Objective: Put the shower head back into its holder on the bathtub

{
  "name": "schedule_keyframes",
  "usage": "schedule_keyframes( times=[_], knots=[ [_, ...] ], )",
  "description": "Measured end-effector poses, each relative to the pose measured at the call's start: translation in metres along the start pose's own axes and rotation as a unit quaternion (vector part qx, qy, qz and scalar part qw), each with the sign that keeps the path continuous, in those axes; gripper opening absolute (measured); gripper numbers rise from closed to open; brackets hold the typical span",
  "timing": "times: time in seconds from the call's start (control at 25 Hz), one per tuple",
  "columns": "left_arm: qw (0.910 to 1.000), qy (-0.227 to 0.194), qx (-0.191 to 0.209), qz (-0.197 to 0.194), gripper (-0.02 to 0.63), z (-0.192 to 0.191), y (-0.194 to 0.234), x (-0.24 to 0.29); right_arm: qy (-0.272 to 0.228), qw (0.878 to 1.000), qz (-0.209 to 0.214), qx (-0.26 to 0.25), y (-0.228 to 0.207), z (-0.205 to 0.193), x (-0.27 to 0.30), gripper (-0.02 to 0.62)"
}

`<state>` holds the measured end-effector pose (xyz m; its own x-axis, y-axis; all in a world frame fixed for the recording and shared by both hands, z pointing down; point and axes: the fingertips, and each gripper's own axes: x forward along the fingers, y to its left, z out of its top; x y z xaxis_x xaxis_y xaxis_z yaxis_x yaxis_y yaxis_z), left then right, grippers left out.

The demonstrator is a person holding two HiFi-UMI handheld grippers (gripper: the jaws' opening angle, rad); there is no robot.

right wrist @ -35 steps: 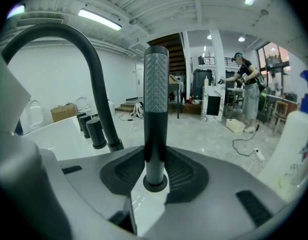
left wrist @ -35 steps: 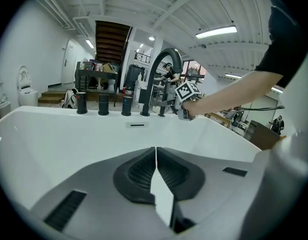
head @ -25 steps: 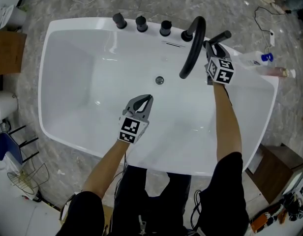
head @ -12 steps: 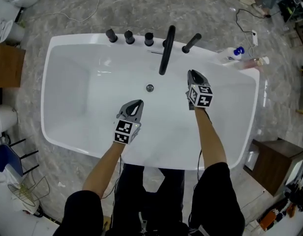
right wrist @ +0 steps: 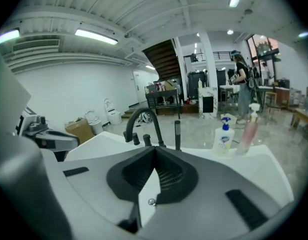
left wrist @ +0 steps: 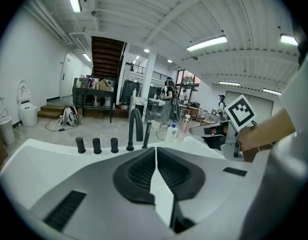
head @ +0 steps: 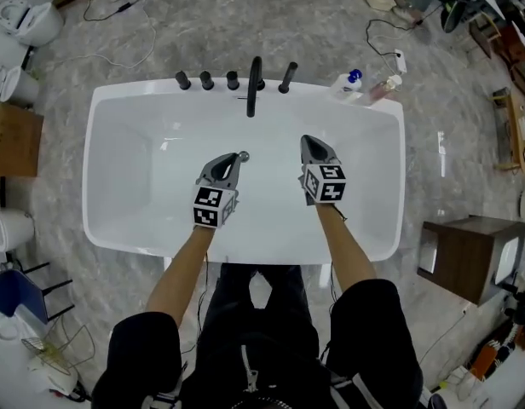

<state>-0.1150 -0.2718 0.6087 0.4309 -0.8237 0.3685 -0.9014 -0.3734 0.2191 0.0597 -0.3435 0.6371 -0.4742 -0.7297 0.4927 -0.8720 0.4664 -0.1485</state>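
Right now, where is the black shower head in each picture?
Head view: the shower head stands top middle on the bathtub rim, just right of the spout.
Left gripper view: centre, right of the spout.
Right gripper view: centre, right of the spout.
Shared landmark: the curved black spout.

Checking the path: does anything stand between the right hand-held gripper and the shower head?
Nothing visible does: only bare bathtub lies between the right hand-held gripper and the shower head standing beside the faucet.
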Motion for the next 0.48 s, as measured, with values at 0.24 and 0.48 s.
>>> schedule_keyframes(
  times=[0.24,0.48],
  knots=[
    [0.9975,-0.042,0.055,-0.012,0.029,0.084,-0.026,-0.047,-0.068,0.998,-0.008,-0.013,0.035,0.075,-0.104,0.008],
    [0.9938,-0.086,0.069,-0.017,0.029,0.156,-0.041,-0.076,-0.139,0.990,-0.012,-0.035,0.052,0.148,-0.174,0.006]
  ],
)
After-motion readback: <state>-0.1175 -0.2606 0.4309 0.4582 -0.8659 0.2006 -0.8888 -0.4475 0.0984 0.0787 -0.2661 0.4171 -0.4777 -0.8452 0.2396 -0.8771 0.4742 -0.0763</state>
